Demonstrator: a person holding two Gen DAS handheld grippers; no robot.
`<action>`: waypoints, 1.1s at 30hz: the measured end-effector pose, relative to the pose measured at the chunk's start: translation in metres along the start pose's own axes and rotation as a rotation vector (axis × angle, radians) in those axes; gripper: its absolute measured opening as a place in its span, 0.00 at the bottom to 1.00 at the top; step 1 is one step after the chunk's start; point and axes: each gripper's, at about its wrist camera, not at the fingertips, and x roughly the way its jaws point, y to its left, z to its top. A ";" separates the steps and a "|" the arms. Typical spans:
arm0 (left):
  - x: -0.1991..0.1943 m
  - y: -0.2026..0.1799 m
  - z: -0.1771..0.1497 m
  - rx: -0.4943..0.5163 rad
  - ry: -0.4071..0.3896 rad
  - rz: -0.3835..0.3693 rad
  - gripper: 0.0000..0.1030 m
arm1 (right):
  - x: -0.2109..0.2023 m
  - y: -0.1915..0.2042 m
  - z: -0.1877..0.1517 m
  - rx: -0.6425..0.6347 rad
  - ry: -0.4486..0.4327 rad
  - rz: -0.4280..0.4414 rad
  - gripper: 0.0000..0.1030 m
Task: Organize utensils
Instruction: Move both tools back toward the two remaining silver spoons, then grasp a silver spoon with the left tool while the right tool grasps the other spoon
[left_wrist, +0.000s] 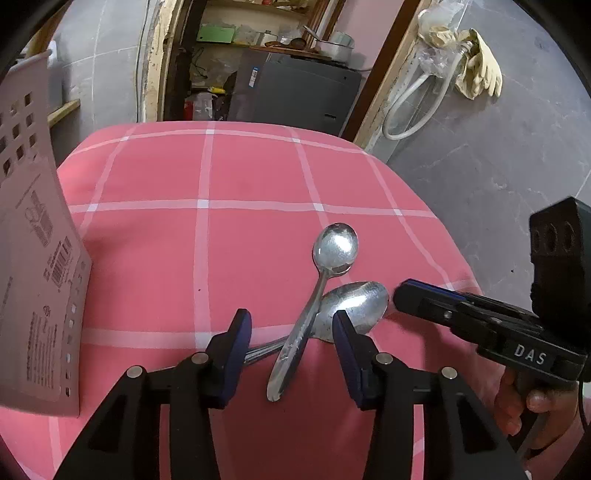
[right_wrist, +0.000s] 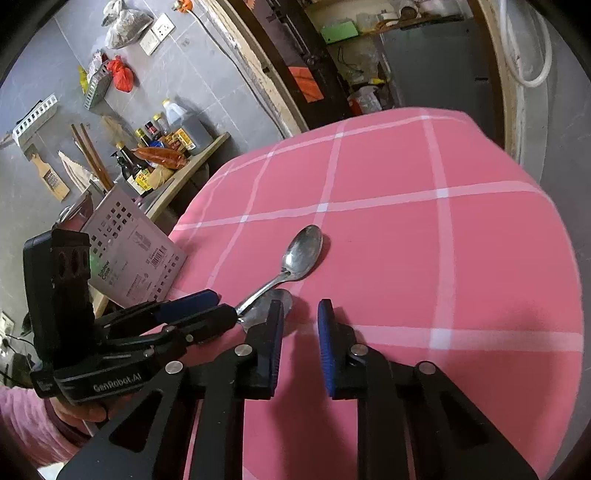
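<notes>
Two steel spoons lie crossed on the pink checked tablecloth (left_wrist: 155, 236). The upper spoon (left_wrist: 336, 253) (right_wrist: 303, 254) has its handle running back between my left gripper's (left_wrist: 291, 323) fingers. The lower spoon (left_wrist: 356, 301) (right_wrist: 264, 312) lies under it, its bowl partly behind the left gripper's right finger. My left gripper stands open around the crossing, and I see no pad pressing on metal. My right gripper (right_wrist: 300, 317) (left_wrist: 400, 295) hovers just beside the lower spoon's bowl. Its jaws are open by a narrow gap with only cloth between them. In the right wrist view the left gripper (right_wrist: 207, 308) reaches in from the left.
A pale perforated utensil holder (left_wrist: 33, 258) (right_wrist: 129, 251) with a printed label stands at the table's left edge. Behind the table are a dark cabinet (left_wrist: 295, 92), a shelf of bottles (right_wrist: 159, 147) and hanging gloves (left_wrist: 476, 66). A person's hand (left_wrist: 535, 410) grips the right tool.
</notes>
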 end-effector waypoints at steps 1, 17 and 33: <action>0.000 0.000 0.002 0.006 0.003 0.001 0.41 | 0.003 0.002 0.000 -0.002 0.007 0.001 0.16; 0.010 -0.019 0.019 0.106 0.121 0.043 0.11 | 0.002 0.007 -0.005 0.030 0.056 -0.014 0.06; -0.020 -0.016 -0.007 -0.051 0.199 -0.031 0.06 | -0.059 -0.012 -0.030 0.082 0.081 -0.050 0.04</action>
